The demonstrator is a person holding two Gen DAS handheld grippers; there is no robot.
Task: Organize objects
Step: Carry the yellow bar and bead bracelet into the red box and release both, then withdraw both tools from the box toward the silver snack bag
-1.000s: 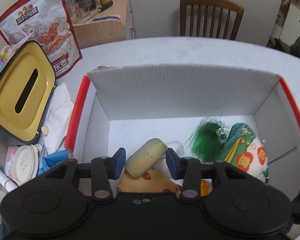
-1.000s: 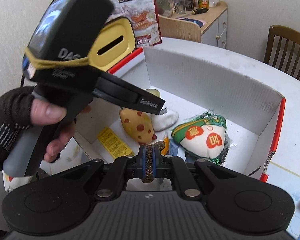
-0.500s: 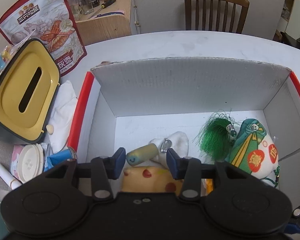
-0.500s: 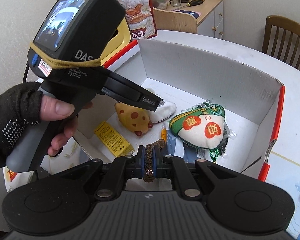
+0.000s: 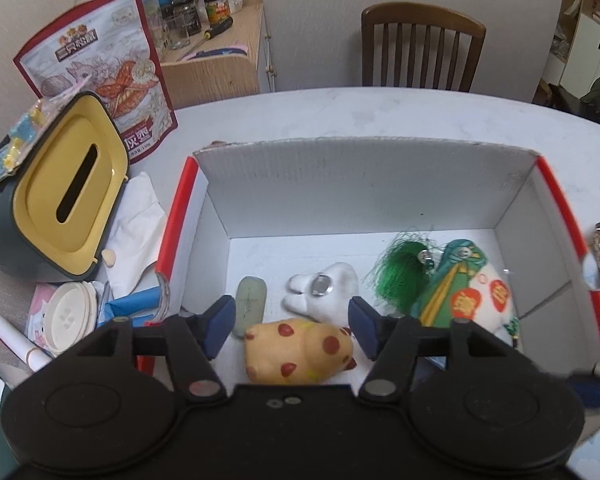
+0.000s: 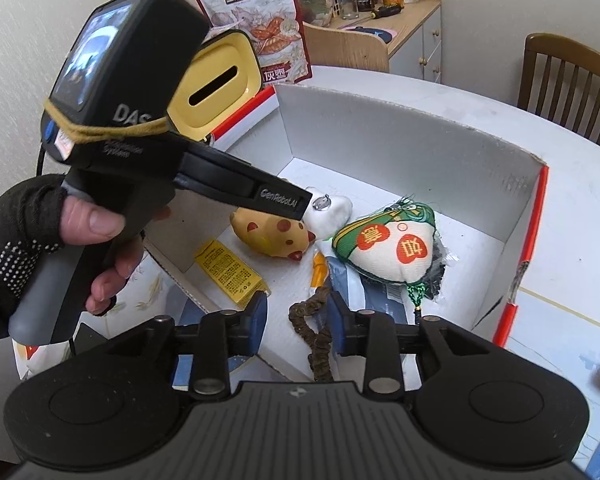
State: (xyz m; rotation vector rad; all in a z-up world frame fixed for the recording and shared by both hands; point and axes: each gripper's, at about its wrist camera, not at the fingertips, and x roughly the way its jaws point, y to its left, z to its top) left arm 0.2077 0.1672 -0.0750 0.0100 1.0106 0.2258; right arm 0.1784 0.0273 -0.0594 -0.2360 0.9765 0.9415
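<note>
Over on the left of the desk [image 5: 380, 116], outside the box, I am seeing the clutter I have not yet dealt with: the yellow-lidded tissue holder [image 5: 56, 192], the snack bag [image 5: 100, 68] standing behind it, a crumpled tissue [image 5: 136, 224] and a round white lid [image 5: 68, 316] nearer to me. Moving right, I am holding my left gripper [image 5: 292, 330] above the near left part of the red-edged cardboard box [image 5: 364, 184]. Its jaws have just been opening and are now standing apart with nothing between them. The pale green case [image 5: 251, 304] that was sitting in them a second ago is now lying on the box floor, just beside the spotted yellow toy [image 5: 300, 350] and left of the white plush [image 5: 328, 292]. Further right, the green tassel [image 5: 400, 276] and the embroidered pouch [image 5: 468, 288] are resting near the right wall.

On the right-hand side, my right gripper [image 6: 296, 328] is hovering over the near edge of the box. Its jaws have also just been opening; half a second ago they were clamped on the brown beaded cord [image 6: 316, 336], and now the pads are standing clear of it. The cord is dangling between them, trailing down onto the box floor near the yellow leaflet [image 6: 230, 272].

I am reading both drops as done, so two more items are counting as sorted. Next I am expecting to pull both grippers back and go for the loose things on the left.
</note>
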